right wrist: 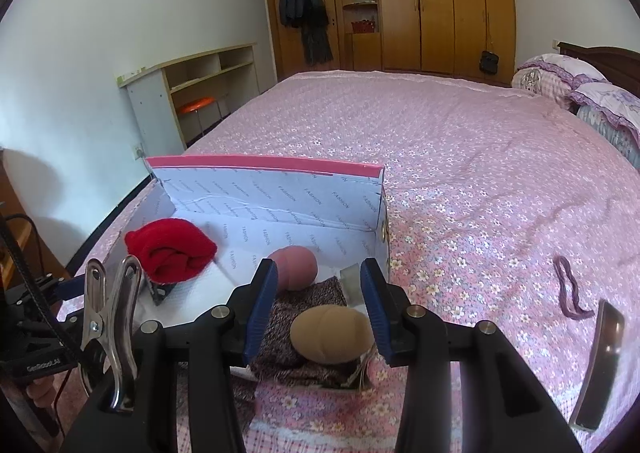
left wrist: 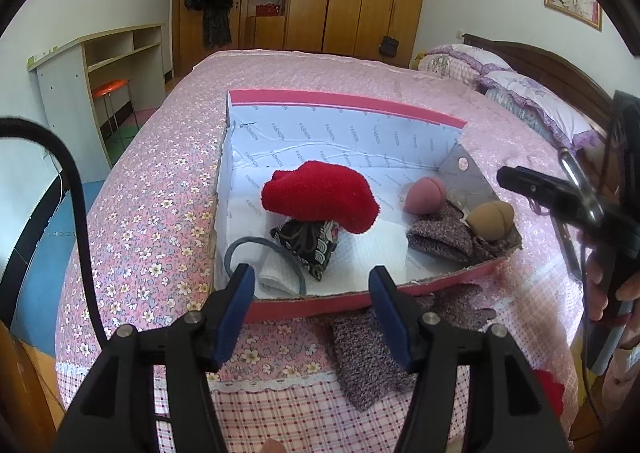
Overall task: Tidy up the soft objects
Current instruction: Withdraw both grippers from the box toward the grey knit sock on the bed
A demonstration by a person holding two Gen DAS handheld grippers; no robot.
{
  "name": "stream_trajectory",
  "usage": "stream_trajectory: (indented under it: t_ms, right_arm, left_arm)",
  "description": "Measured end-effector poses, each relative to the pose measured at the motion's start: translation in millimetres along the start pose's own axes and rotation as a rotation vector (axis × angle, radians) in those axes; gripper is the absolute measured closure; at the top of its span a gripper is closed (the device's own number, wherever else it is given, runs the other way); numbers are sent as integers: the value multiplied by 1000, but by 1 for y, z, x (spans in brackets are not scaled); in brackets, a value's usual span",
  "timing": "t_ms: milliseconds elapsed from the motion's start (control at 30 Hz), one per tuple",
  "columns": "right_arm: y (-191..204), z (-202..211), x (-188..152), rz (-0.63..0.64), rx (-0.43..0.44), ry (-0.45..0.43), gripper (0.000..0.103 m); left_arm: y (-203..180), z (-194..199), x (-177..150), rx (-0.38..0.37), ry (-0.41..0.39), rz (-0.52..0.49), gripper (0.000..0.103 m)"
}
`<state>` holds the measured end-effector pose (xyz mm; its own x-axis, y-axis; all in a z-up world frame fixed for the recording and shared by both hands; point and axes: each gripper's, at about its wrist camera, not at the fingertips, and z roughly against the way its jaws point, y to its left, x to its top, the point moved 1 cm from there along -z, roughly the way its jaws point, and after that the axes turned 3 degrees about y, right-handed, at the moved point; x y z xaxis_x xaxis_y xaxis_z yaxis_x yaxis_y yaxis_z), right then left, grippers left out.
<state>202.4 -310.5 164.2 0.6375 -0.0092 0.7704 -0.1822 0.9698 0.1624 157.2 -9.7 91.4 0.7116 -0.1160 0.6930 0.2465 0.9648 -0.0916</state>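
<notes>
The pink-rimmed cardboard box (left wrist: 344, 103) lies open on the bed (left wrist: 160, 189), near the bed's front edge, and holds most of the soft things. Toward the box's left side a red knitted bundle (left wrist: 320, 199) rests on a black patterned pouch (left wrist: 308, 249), with a white folded cloth (left wrist: 280, 275) and a grey band (left wrist: 244, 243) just beside it at the near wall. Toward the box's right side a pink rolled ball (left wrist: 425, 195) sits next to a mottled purple knit piece (left wrist: 440, 239), and a tan rolled ball (right wrist: 332, 335) lies on top of that knit at the box's near right corner. Outside the box, against its front wall, a mottled knit glove (left wrist: 368, 353) lies flat on the bed.

The left gripper (left wrist: 314, 295) hovers over the front wall of the box, its jaws spread wide with nothing between them. The right gripper (right wrist: 320, 293) hangs above the near right corner of the box; its jaws stand partly open on either side of the tan ball without pressing on it. To the right of the box, well apart from it, a purple hair tie (right wrist: 568, 289) lies on the bed.
</notes>
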Motion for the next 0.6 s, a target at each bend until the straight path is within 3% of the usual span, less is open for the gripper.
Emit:
stream_trajectory:
  t_ms: [300, 600]
  right_arm:
    - [11, 19, -12, 4, 26, -5, 59]
    - [36, 38, -47, 31, 78, 36, 59]
  left_arm:
    - [-3, 5, -2, -5, 8, -14, 40]
    - [-1, 18, -10, -4, -3, -12, 40]
